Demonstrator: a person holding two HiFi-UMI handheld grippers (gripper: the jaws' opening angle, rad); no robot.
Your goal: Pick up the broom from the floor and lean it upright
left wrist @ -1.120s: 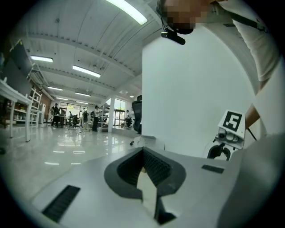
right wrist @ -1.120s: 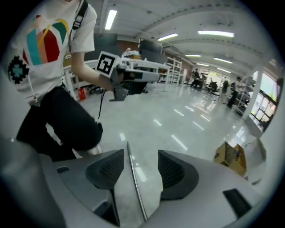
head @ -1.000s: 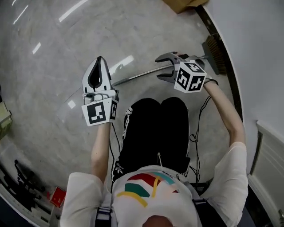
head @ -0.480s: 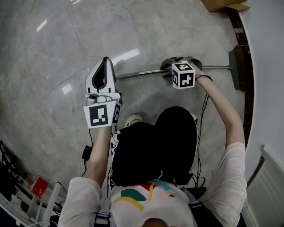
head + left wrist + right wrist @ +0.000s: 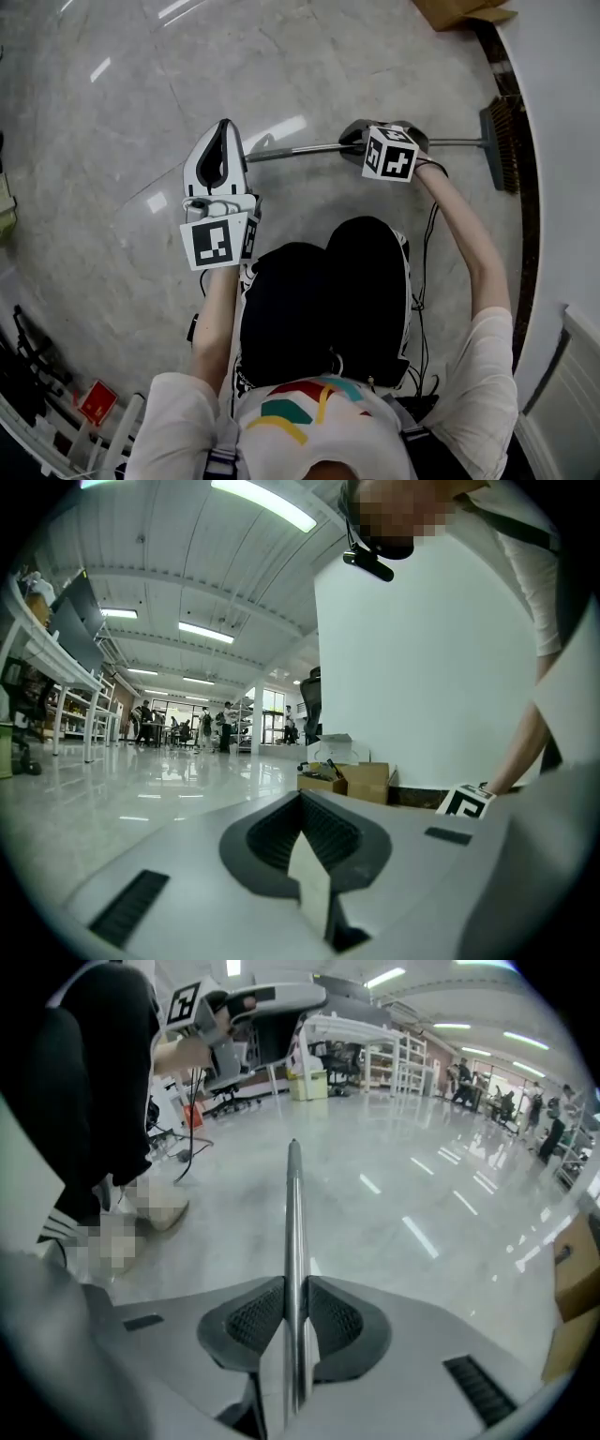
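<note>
Under the person, floor (image 5: 112,103): pale polished marble, meeting a white wall (image 5: 562,112) at the right.
Broom (image 5: 300,150): lying flat on the floor ahead of the knees, with its metal handle pointing left and its bristle head against the dark skirting.
Cardboard box (image 5: 459,11): on the floor by the wall, beyond the broom head.
Right gripper (image 5: 295,1288): tilted steeply down; its jaws have just been closing and now clamp the broom handle partway along.
Left gripper (image 5: 223,131): roughly level, jaws together with nothing between them, near the handle's free end.
</note>
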